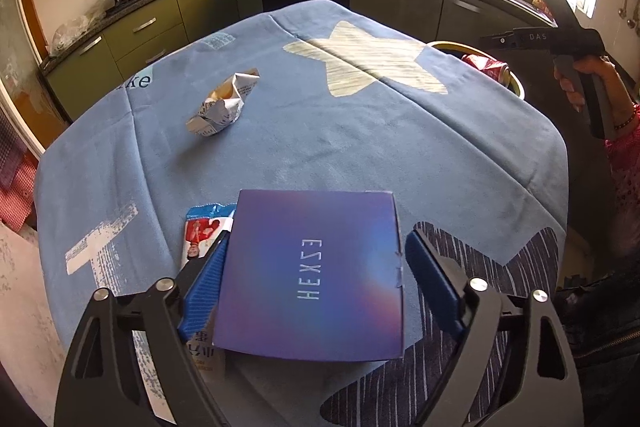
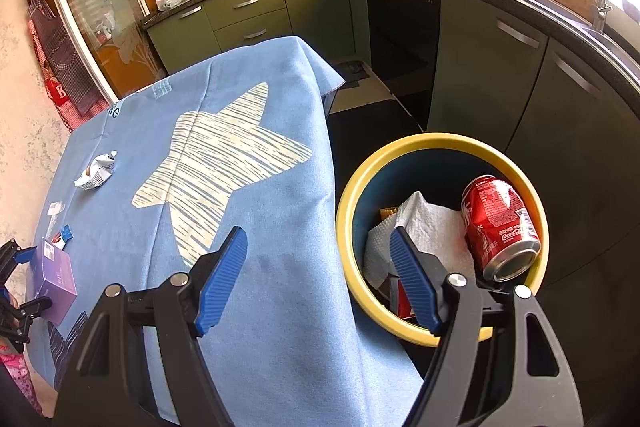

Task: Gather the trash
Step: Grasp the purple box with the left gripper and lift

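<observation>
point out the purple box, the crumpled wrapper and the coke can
purple box (image 1: 308, 275), left wrist view, middle of its top face
crumpled wrapper (image 1: 224, 105), left wrist view, its centre
coke can (image 2: 498, 223), right wrist view, its red side

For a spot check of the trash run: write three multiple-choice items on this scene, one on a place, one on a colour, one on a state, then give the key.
1. Where does the red can lie?
A. on the tablecloth
B. inside the yellow-rimmed bin
C. on the kitchen counter

2. What colour is the box between the left gripper fingers?
A. purple-blue
B. green
C. white

3. How does the right gripper stand?
A. shut on the can
B. shut on a wrapper
C. open, holding nothing

Key: 1 B, the can leans on white paper inside the bin. 2 A, its top shades from blue to purple. 3 C, only cloth and bin show between its blue pads.
</observation>
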`<state>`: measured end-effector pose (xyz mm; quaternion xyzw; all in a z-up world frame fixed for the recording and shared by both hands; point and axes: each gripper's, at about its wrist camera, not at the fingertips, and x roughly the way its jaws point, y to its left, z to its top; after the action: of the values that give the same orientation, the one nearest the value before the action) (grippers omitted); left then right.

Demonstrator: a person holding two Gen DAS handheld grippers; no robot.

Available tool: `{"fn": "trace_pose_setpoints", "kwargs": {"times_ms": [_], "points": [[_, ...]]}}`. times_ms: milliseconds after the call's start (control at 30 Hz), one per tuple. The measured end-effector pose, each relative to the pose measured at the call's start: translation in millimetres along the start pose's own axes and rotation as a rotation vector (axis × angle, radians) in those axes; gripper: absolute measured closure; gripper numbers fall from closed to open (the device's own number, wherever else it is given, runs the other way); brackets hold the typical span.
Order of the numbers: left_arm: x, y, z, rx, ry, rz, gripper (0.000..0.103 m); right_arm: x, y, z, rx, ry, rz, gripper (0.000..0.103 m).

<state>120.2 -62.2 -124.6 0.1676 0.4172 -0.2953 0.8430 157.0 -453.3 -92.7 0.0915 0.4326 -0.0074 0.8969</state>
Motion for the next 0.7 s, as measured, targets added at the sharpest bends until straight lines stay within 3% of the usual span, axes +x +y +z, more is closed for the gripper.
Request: {"fn": "trace_pose_setpoints", "kwargs": {"times_ms": [100,167,433,600,700], "points": [[7,-7,-2,0.018,0.019,0.009,0.02,1,1,-2,-0.001,0.002,0.005,0.033],[11,-10,-3,0.019,0.027,0.01,0.026,1,1,-2,-0.002,0.003,0.006,0.033],[7,-17,1,0.001,-0.001,-0.011,0.027,-2,-2,-4,0.006,-0.005,0.011,0.033],[-10,-35,25,0.037,-0.051,-0.035,0.027,-13,-11,-7,0.025,-0.031,0.009,0.033],[-17,-49,54,0.051,-0.085,-0.087,0.027,-23,-25,-13,0.058,-0.055,-0.007,0.033]]}}
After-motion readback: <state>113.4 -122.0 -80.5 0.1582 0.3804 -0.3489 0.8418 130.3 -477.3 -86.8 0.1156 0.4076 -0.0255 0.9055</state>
